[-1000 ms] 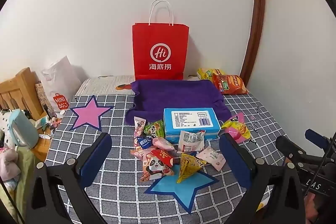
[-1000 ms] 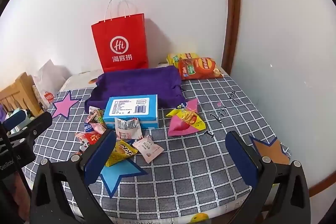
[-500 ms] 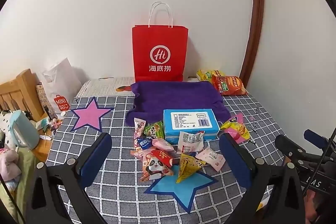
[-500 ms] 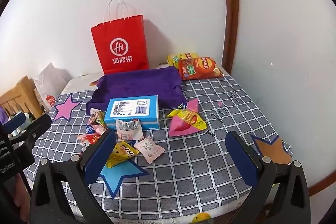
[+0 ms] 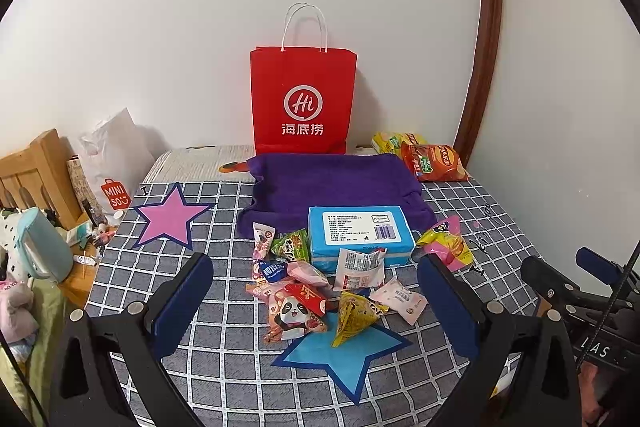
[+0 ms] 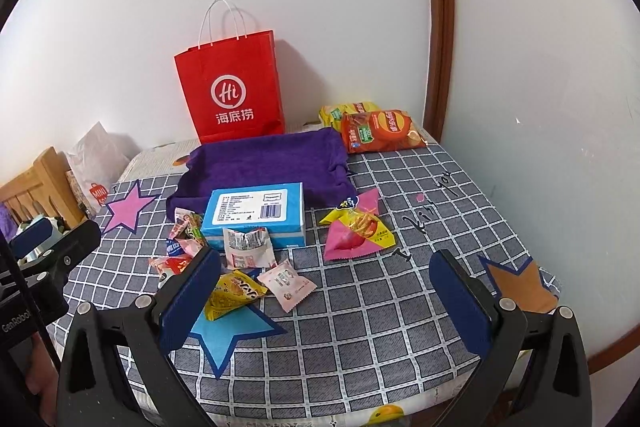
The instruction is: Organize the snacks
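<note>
Several small snack packets lie on a checked cloth: a panda packet [image 5: 294, 313], a yellow triangular packet [image 5: 352, 313] [image 6: 232, 293], a pink packet [image 5: 400, 299] [image 6: 286, 285], a white crumpled packet [image 5: 358, 265] [image 6: 248, 247], and a pink-yellow fries bag [image 5: 446, 245] [image 6: 356, 227]. A blue box [image 5: 358, 231] [image 6: 256, 213] lies in front of a purple towel [image 5: 332, 183] [image 6: 264, 165]. My left gripper [image 5: 316, 303] is open, held above the pile. My right gripper [image 6: 326, 297] is open, held above the cloth to the right of the pile.
A red paper bag [image 5: 303, 101] [image 6: 232, 91] stands at the wall behind the towel. Chip bags [image 5: 434, 161] [image 6: 378, 129] lie at the back right. A wooden bed frame [image 5: 36, 167] and clutter sit on the left. The bed edge drops off at the right and front.
Both views have shifted slightly; the grippers drifted a little, with the scene sliding slightly. Both stay open and empty. No snack has moved.
</note>
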